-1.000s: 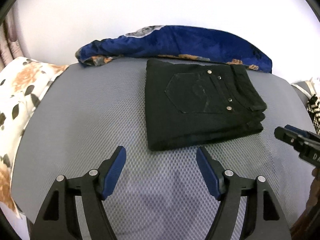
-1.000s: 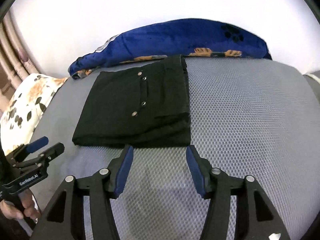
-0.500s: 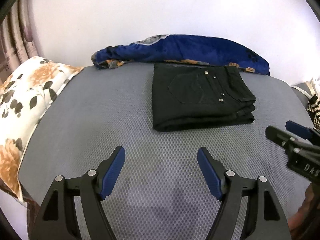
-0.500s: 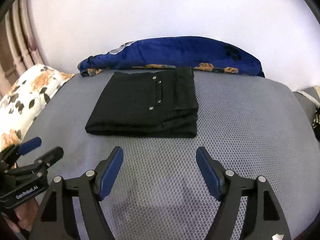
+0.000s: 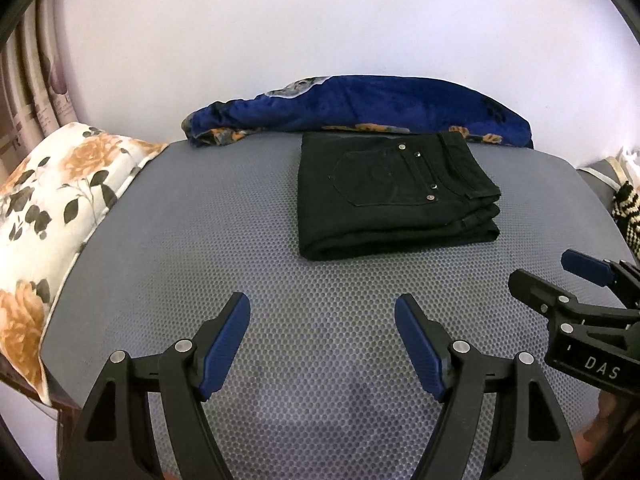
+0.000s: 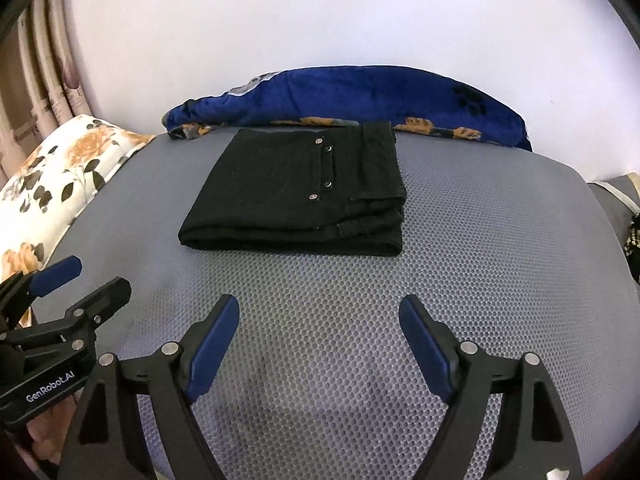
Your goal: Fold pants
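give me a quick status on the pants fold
Left hand-held gripper open, empty. Right hand-held gripper open, empty. Black pants folded on mat. Nothing between.

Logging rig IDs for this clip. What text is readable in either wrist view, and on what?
"GenRobot.AI": on the body of the left gripper, seen in the right wrist view.
"DAS": on the body of the right gripper, seen in the left wrist view; the frame edge may cut the word off.
Folded black pants: metal rivets only, no readable label.
Blue blanket: paw prints and pictures, no text.

Black pants [image 5: 384, 196] on grey mesh mat [image 5: 200, 240]
Blue blanket [image 5: 380, 108] with orange flowers; white pillow [image 5: 52, 184] with orange roses, dark leaves; blue gripper pads [image 5: 224, 344]
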